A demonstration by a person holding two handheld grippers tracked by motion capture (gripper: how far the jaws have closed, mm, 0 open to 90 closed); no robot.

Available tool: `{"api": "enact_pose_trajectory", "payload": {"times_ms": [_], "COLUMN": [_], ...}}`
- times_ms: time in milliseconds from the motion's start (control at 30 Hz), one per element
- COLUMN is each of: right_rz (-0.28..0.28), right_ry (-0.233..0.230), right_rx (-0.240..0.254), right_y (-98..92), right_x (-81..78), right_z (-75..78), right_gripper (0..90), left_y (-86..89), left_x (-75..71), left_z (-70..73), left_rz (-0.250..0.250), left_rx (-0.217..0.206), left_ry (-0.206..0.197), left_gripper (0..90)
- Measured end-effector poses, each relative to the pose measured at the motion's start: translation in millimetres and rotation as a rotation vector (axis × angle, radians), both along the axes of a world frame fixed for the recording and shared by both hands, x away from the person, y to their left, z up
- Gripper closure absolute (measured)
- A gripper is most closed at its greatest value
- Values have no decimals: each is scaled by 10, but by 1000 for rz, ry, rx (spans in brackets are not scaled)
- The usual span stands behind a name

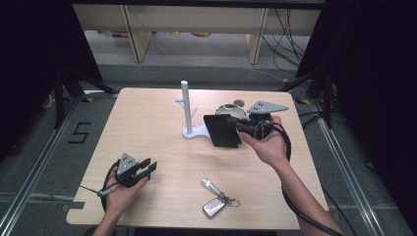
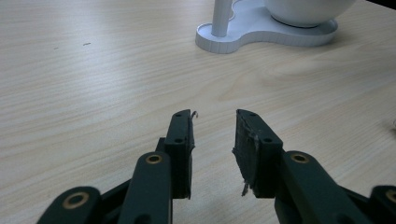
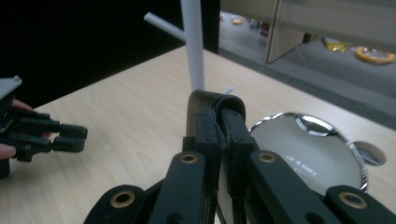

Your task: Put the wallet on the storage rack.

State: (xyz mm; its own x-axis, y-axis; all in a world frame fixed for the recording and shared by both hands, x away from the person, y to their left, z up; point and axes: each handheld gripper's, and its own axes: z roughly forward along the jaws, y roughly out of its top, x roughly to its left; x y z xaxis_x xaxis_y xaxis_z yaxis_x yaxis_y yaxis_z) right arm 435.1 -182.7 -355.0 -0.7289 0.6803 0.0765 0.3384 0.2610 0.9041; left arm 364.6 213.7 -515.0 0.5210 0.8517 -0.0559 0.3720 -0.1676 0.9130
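A flat, dark rectangular wallet was the thing in hand. It hung clear of the table, just right of the middle of the high view, standing on edge with its broad face turned toward the lower left of the frame and slightly tilted. Its right edge was pinched at the jaws of the right gripper, which reached in from the right. In the right gripper view its dark, rounded edge rose at the centre of the frame, clamped tight between the two black jaws.
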Motion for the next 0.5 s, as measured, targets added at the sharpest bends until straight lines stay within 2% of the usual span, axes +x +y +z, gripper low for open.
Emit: {"api": "enact_pose_trajectory", "payload": {"times_ms": [67,100,133,167,233,267,300,333,367,400,467,500], "right_rz": [-8,-13,-13,-33,-64,-73,-82,-82,-91,-103,-111,-117], "right_ry": [-3,-32,-32,-44,-83,-91,-70,-70,-79,-61,-84,-60], "right_rx": [1,20,20,27,15,9,15,15,12,28,6,18], "right_y": [-19,-48,-48,-74,-99,-111,-113,-113,-129,-138,-166,-157], "right_x": [12,76,76,142,233,279,295,295,346,404,474,488], "right_z": [41,93,93,134,148,147,142,142,127,84,35,8], "right_gripper": [875,875,875,875,875,876,876,876,875,875,876,875], "left_y": [-1,-12,-12,-5,-7,3,9,9,11,15,15,1], "left_x": [0,-6,-6,-1,-4,0,1,1,1,4,5,0], "left_z": [-2,-11,-11,-10,-25,-22,-26,-26,-28,-31,-32,-40], "left_rz": [0,6,6,3,9,3,2,2,3,6,8,19], "left_rx": [-1,-20,-20,-6,-21,-7,-8,-8,-9,-8,-9,-29], "left_ry": [-1,9,9,1,10,2,1,1,2,3,4,16], "left_gripper": [661,660,659,659,658,658,658,657,657,657,656,656]}}
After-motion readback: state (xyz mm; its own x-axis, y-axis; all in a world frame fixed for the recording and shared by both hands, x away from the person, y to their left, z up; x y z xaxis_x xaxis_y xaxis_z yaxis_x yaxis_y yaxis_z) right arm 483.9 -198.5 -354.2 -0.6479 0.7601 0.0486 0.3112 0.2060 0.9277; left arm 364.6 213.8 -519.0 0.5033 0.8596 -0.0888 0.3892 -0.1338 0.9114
